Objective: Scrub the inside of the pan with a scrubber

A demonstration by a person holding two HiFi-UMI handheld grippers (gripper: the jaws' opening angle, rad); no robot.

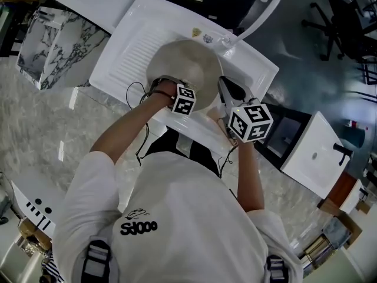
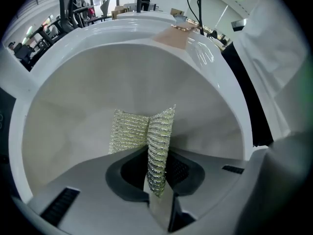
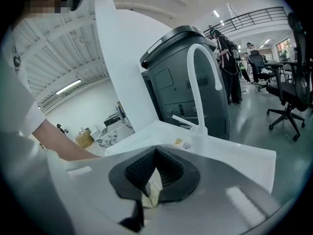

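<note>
**Pan** [image 1: 184, 63]: pale and round, lying in the basin of the white sink [image 1: 132, 49]. It sits at the faucet end, beside the ribbed draining board. Its inside faces the person, presumably so the bowl can be reached.

**Scrubber** [image 2: 142, 131]: a folded metallic mesh pad. Its free edge lies against the pan's inner wall, low in the bowl, which looks placed for rubbing.

**Left hand-held gripper** [image 2: 155, 182]: closed tight on the scrubber's fold and pointed into the pan.

**Right hand-held gripper** [image 3: 146, 194]: at the pan's near-right edge, its jaws nearly together on a pale strip. I judge the strip to be the pan's rim or handle, held to steady the pan.

**Faucet** [image 1: 266, 6]: a white arch at the sink's far corner. No water is visible.

**Writing:**
- The black print [image 1: 139, 226] on the white shirt reads roughly "SJ000", uncertain.
- The two small stickers [image 1: 203, 36] on the sink's far edge are too small to read.
- The gripper cubes carry square patterns only.
</note>
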